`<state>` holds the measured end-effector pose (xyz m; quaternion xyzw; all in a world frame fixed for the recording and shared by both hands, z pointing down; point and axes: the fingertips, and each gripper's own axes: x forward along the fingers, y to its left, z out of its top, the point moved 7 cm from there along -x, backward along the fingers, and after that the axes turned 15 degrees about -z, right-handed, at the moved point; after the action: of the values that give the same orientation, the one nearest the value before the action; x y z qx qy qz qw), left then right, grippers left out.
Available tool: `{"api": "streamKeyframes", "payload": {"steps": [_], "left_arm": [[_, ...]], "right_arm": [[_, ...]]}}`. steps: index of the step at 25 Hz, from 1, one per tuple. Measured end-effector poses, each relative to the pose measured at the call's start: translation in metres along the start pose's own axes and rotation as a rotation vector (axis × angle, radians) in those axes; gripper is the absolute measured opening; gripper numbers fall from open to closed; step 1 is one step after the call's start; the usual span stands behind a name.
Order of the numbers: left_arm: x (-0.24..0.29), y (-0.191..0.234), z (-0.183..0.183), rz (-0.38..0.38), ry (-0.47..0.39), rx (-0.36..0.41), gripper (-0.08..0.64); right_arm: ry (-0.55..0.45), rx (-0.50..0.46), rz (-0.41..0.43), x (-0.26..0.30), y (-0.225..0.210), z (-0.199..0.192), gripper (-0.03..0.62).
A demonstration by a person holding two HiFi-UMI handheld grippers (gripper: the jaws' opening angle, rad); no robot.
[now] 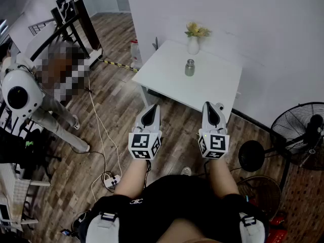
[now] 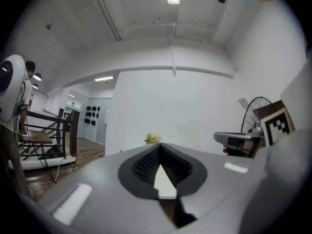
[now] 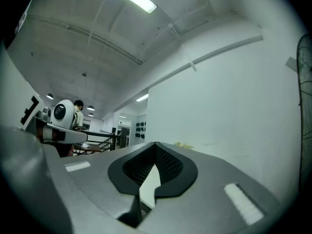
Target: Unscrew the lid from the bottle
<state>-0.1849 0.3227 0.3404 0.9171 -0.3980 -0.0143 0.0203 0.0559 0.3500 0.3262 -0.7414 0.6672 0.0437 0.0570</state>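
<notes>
A: Nearest to us, what are we holding?

B: Nothing. Our left gripper (image 1: pixel 151 113) has its jaws pressed together with only air at the seam, and our right gripper (image 1: pixel 211 112) is closed on nothing too. We hold both side by side above the wooden floor (image 1: pixel 111 125), short of the table and pointing forward. We judge that a ready stance before any reach.

A: Anything to read on them?

B: Only the black-and-white square markers (image 1: pixel 140 141) on each cube. They are patterns, not words.

A: And the bottle (image 1: pixel 190 69)?

B: It stands upright near the middle of the white table (image 1: pixel 167 85), well ahead of both grippers, with its pale lid (image 1: pixel 190 61) on. We take it that it sits in open space so one gripper can steady the body while the other turns the lid. Any label is too small for us to read.

A: Beyond it?

B: A white vase of yellowish flowers (image 1: pixel 193 43) stands just behind, nearer the wall, clear of our working room.
</notes>
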Motion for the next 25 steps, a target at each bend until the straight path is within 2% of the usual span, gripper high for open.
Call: {"api": "streamKeyframes", "payload": {"steps": [10,19,25], "left_arm": [[0.033,-0.006,-0.001,0.002,0.012,0.012,0.054],[0.084,-0.028,0.0,0.023,0.025,0.053,0.054],[0.105,-0.042,-0.006,0.052,0.028,0.049,0.054]], "right_arm": [[-0.014,-0.009,0.035,0.023,-0.017,-0.004,0.002],[-0.01,0.013,0.061,0.058,-0.059,-0.013,0.002],[-0.014,0.021,0.092,0.073,-0.08,-0.016,0.002]]}}
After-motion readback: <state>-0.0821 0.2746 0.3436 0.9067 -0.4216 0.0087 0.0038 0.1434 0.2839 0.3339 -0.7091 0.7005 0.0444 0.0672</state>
